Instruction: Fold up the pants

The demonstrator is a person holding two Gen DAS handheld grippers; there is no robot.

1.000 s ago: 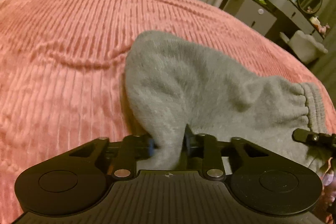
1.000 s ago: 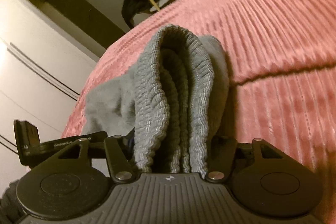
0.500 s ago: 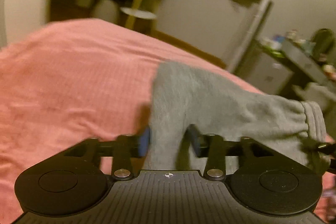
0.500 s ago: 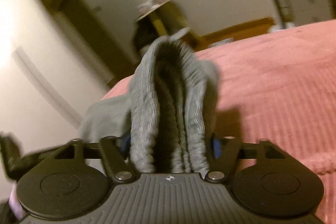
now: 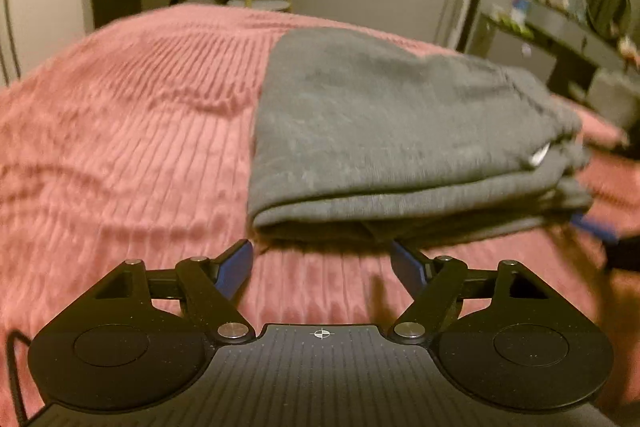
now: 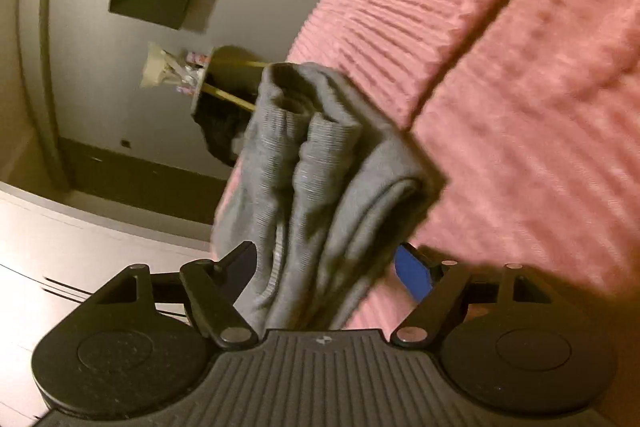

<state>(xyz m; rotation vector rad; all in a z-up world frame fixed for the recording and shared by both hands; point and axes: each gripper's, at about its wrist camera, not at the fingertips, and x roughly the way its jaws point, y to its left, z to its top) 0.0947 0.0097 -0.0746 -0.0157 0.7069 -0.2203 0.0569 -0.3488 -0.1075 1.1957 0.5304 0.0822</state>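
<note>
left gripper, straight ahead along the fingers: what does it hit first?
Most likely the folded gray pants, at their near folded edge, just beyond the open left gripper. Only a strip of pink bedspread lies between; depth is uncertain.

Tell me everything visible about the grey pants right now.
The grey pants look like soft fleece, folded into a flat stack of layers on the pink ribbed bedspread. The left gripper is open, clear of the near fold. The right gripper is open around the ribbed end.

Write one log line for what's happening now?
pants: folded on bed | left gripper: open, clear | right gripper: open, pants between fingers
</note>
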